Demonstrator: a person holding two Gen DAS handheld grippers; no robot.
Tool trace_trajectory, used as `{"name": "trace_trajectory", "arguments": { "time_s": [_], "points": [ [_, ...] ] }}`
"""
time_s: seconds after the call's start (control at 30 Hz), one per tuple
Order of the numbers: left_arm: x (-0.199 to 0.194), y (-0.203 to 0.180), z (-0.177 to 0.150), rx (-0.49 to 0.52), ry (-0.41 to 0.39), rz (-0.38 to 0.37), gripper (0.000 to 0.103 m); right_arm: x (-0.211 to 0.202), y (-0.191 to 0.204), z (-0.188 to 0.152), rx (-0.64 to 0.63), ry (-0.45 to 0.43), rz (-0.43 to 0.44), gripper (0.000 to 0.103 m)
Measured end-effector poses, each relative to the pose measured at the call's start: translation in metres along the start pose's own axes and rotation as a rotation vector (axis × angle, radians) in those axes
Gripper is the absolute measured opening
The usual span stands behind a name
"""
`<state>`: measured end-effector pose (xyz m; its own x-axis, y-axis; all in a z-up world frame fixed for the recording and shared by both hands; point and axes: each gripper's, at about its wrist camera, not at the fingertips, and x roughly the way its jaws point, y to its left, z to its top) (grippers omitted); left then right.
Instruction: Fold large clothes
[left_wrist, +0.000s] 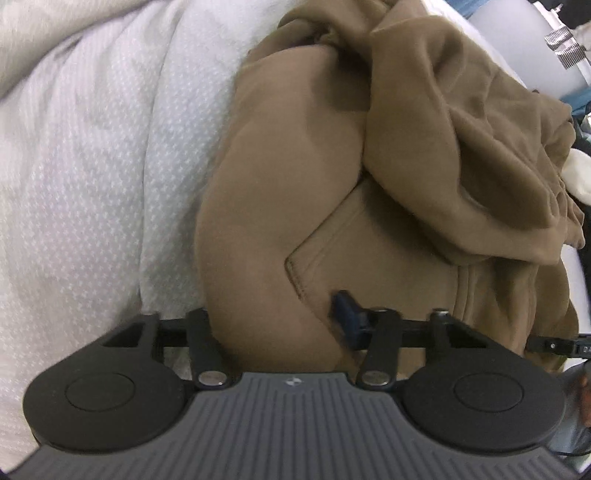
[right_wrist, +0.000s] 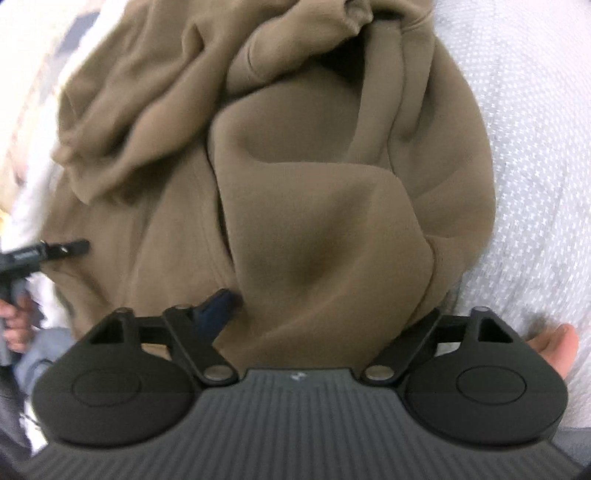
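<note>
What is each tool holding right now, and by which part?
Both tools are pinching the brown hoodie: the left tool a bulge of fabric beside the pocket, the right tool a thick fold at its near edge.

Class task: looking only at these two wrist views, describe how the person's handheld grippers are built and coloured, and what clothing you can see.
Each gripper, left and right, has a grey ribbed body, two round black housings with a circular inset, black link arms on silver pivot pins, and dark blue fingertips. A small round emblem sits at the body's front edge. The person wears a light blue-grey sleeve.
</note>
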<state>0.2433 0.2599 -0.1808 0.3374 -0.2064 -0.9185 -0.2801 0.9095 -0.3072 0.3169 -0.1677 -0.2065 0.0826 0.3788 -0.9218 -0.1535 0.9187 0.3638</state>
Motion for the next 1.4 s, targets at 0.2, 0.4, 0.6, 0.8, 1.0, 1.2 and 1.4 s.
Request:
{"name": "trace_trajectory", "arguments": {
  "time_s": [0.2,0.4,0.6,0.8,1.0,1.2,1.4],
  "points": [
    [-0.043,-0.020,-0.013,-0.001,-0.178,-0.117,0.017,-0.027,0.013,-0.012,-0.019,-0.133,0.046,0.025],
    [-0.078,-0.020,-0.026,-0.112,-0.302,-0.207,0.014,-0.091,-0.007,-0.024,0.013,-0.349,0.242,0.014],
    [-0.111,-0.030,-0.048,-0.124,-0.367,-0.297,0.014,-0.133,-0.043,-0.047,0.023,-0.495,0.367,0.012],
    [-0.168,-0.031,-0.084,-0.153,-0.411,-0.395,0.013,-0.159,-0.070,-0.064,0.070,-0.572,0.488,0.012],
    [-0.214,-0.020,-0.163,-0.198,-0.452,-0.502,0.013,-0.194,-0.086,-0.114,0.115,-0.665,0.611,0.012],
    [-0.213,-0.025,-0.186,-0.224,-0.503,-0.568,0.013,-0.200,-0.098,-0.124,0.188,-0.693,0.650,0.012],
    [-0.190,-0.041,-0.120,-0.313,-0.551,-0.625,0.015,-0.172,-0.102,-0.075,0.391,-0.774,0.740,0.012]
  ]
}}
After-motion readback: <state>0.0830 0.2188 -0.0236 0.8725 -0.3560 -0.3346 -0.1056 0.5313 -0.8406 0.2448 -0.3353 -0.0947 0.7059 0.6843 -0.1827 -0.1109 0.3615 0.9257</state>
